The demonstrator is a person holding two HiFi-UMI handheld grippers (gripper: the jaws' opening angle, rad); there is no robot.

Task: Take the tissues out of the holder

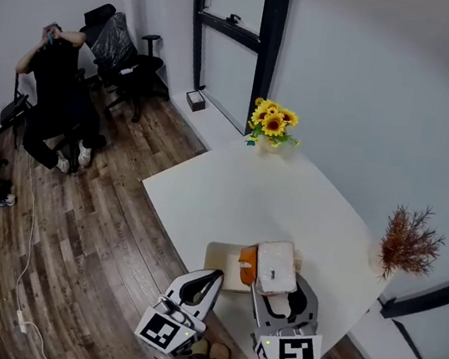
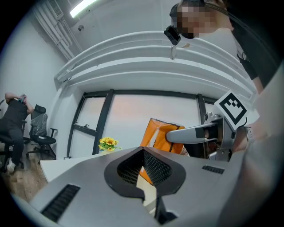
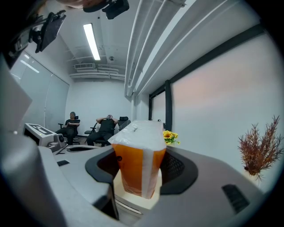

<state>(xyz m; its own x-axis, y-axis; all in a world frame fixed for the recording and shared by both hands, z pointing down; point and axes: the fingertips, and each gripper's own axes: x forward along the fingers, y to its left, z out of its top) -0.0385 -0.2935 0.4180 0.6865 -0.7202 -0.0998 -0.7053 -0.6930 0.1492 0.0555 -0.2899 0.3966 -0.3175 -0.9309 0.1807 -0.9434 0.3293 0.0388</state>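
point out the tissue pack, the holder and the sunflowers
tissue pack (image 3: 133,170): right gripper view, orange front face
holder (image 1: 222,264): head view, bare cream left part
sunflowers (image 1: 273,124): head view, middle bloom

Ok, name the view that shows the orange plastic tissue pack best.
The right gripper view: the orange plastic tissue pack fills the centre, gripped between the jaws. The head view shows mainly its white top from above; the left gripper view only an orange side beyond its jaws.
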